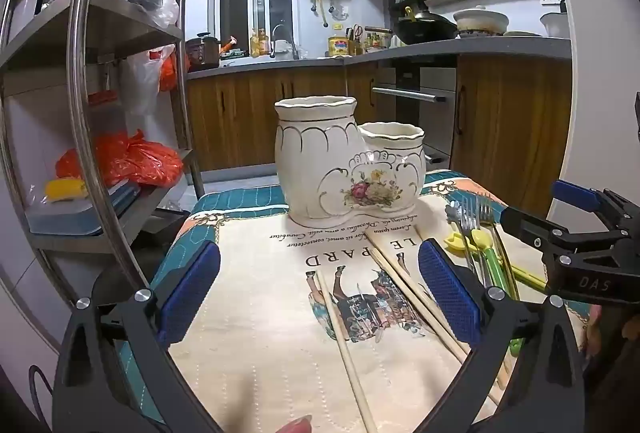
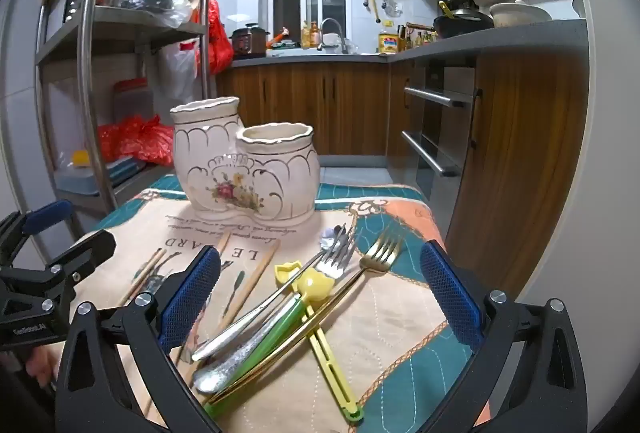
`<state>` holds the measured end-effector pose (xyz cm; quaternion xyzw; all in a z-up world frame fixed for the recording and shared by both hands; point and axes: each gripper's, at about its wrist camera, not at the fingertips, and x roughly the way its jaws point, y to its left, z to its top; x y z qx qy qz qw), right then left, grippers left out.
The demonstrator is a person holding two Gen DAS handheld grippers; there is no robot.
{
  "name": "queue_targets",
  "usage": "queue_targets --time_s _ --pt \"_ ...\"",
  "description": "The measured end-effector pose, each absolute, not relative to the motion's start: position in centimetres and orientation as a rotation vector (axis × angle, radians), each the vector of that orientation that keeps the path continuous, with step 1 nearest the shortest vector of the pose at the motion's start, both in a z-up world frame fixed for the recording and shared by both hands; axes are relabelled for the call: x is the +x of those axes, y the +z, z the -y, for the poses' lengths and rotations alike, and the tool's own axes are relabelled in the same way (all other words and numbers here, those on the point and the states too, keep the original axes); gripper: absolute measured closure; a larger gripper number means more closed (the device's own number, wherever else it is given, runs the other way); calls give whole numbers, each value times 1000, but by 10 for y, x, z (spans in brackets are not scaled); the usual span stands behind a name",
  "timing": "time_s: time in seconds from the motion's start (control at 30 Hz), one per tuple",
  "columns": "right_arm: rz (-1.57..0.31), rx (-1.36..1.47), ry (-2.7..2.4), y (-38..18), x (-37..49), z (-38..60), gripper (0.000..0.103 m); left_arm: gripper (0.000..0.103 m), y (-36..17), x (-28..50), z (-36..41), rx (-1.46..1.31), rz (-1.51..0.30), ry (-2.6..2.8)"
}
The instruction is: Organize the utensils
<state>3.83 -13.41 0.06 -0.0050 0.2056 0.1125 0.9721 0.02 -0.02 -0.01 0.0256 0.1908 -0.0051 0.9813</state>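
A cream twin-pot ceramic utensil holder [image 1: 344,169] [image 2: 244,169] with a flower print stands upright at the far side of the table. Wooden chopsticks [image 1: 348,345] [image 2: 248,285] lie loose on the cloth. My left gripper [image 1: 318,297] is open above them, nothing between its blue pads. A heap of cutlery lies to the right: silver forks [image 2: 340,257], a gold fork [image 2: 380,253], silver spoons [image 2: 240,329] and yellow-green plastic utensils [image 2: 316,289] [image 1: 484,249]. My right gripper [image 2: 320,293] hangs open over this heap without touching it.
The table carries a printed cloth [image 1: 280,313] [image 2: 400,313] with teal borders. A metal shelf rack [image 1: 88,73] [image 2: 92,53] with bags stands at the left. Wooden kitchen cabinets [image 2: 320,105] and an oven [image 2: 436,129] lie beyond the table. A fingertip [image 1: 294,425] shows at the bottom edge.
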Motion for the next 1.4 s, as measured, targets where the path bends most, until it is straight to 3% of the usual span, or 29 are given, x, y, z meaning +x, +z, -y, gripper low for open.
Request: queue_targets --time_s 1.4 --pt "-414 0 230 1 37 136 4 5 0 0 0 52 -378 -5"
